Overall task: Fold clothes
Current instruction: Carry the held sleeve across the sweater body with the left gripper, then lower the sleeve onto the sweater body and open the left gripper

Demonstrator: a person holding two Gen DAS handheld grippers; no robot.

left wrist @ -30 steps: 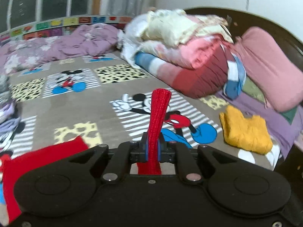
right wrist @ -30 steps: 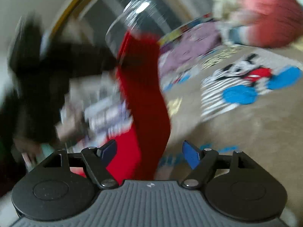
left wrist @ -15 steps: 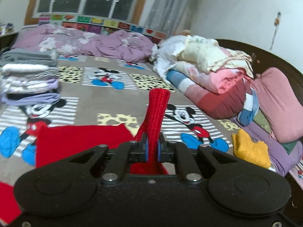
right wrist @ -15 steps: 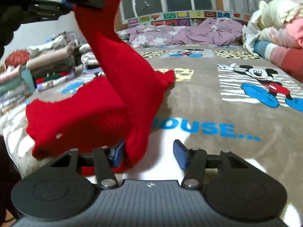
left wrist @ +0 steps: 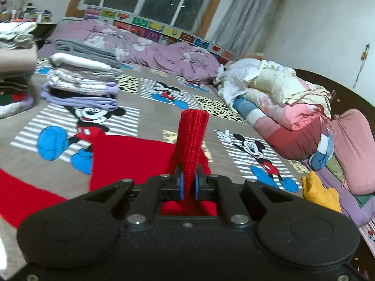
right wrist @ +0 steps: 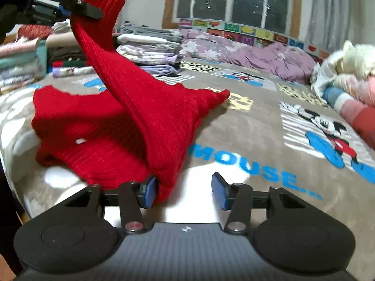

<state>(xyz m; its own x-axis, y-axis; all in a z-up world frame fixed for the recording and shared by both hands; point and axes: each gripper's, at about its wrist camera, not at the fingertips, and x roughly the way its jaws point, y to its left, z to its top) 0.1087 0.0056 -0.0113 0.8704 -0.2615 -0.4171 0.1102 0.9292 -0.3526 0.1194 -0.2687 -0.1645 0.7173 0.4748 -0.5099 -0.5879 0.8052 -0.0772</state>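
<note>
Left gripper [left wrist: 188,185]: clamped on the cuff of a red knit sweater [right wrist: 131,117], lifting the sleeve.
Sweater: body spread on the Mickey Mouse bedspread [right wrist: 246,126].
Right gripper [right wrist: 181,190]: jaws just closing, half-wide; sweater fold touches the left pad only.
Behind: stack of folded clothes [left wrist: 82,75].

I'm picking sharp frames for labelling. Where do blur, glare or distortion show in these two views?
Left wrist view: the red sweater cuff is crisp, the folded stacks at the left edge are smeared, and the fisheye bends the room. Right wrist view: a white glare patch on the blanket, soft right edge.
</note>
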